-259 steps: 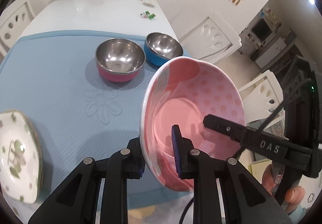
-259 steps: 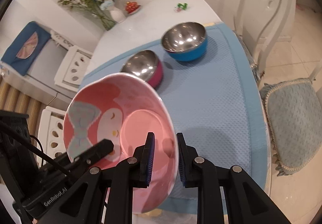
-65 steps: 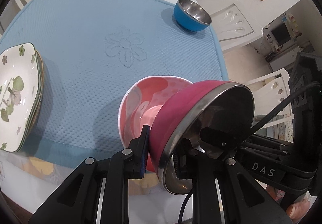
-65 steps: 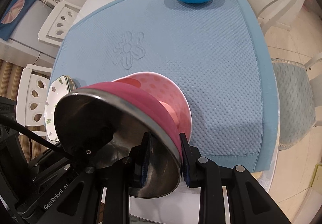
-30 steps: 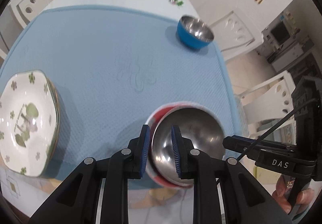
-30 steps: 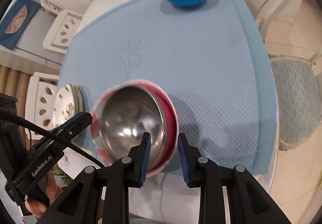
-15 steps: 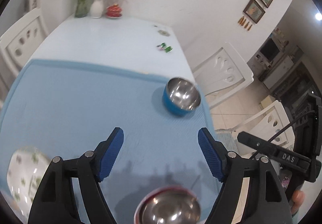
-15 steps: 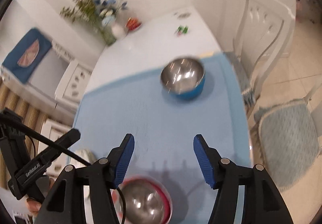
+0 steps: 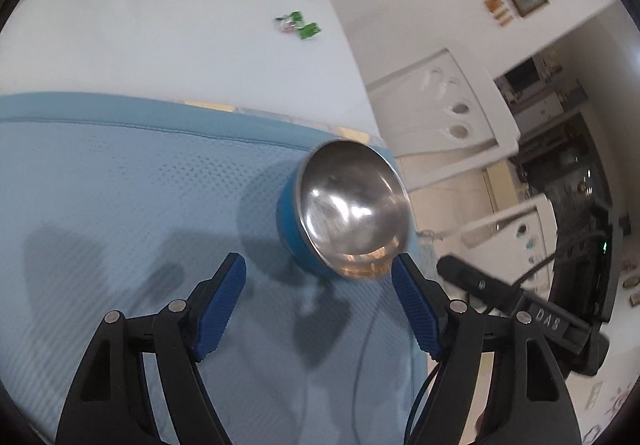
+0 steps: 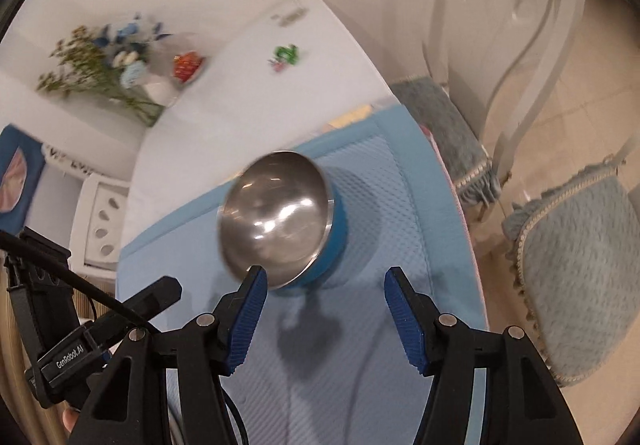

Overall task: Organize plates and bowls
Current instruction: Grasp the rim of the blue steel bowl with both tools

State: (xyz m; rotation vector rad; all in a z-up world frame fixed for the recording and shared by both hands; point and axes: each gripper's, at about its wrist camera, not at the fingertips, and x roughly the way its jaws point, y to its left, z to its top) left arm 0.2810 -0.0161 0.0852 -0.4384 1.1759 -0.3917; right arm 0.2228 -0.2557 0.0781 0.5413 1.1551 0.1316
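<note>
A steel bowl with a blue outside (image 9: pixel 352 205) stands on the light blue mat (image 9: pixel 120 185), near its far right corner. My left gripper (image 9: pixel 318 265) hovers just short of it, jaws wide and closing a little, nothing between the blue pads. Its right fingertip (image 9: pixel 404 277) is close to the bowl's near rim. In the right wrist view the same bowl (image 10: pixel 276 221) lies just ahead of my right gripper (image 10: pixel 325 273), which is open and empty. Its left fingertip (image 10: pixel 254 285) overlaps the bowl's near edge. No plates or pink bowls are in view.
Beyond the mat the white table (image 9: pixel 180 25) carries green wrapped sweets (image 9: pixel 300 27), a vase of flowers (image 10: pixel 108 73) and a small red dish (image 10: pixel 186 65). White chairs (image 9: pixel 444 105) stand off the table's right side, one with a blue cushion (image 10: pixel 580 265).
Both grippers let go of the steel bowl nested in the pink bowl, opened wide and moved forward across the mat. The blue bowl is now close and large; the stack has left view.
</note>
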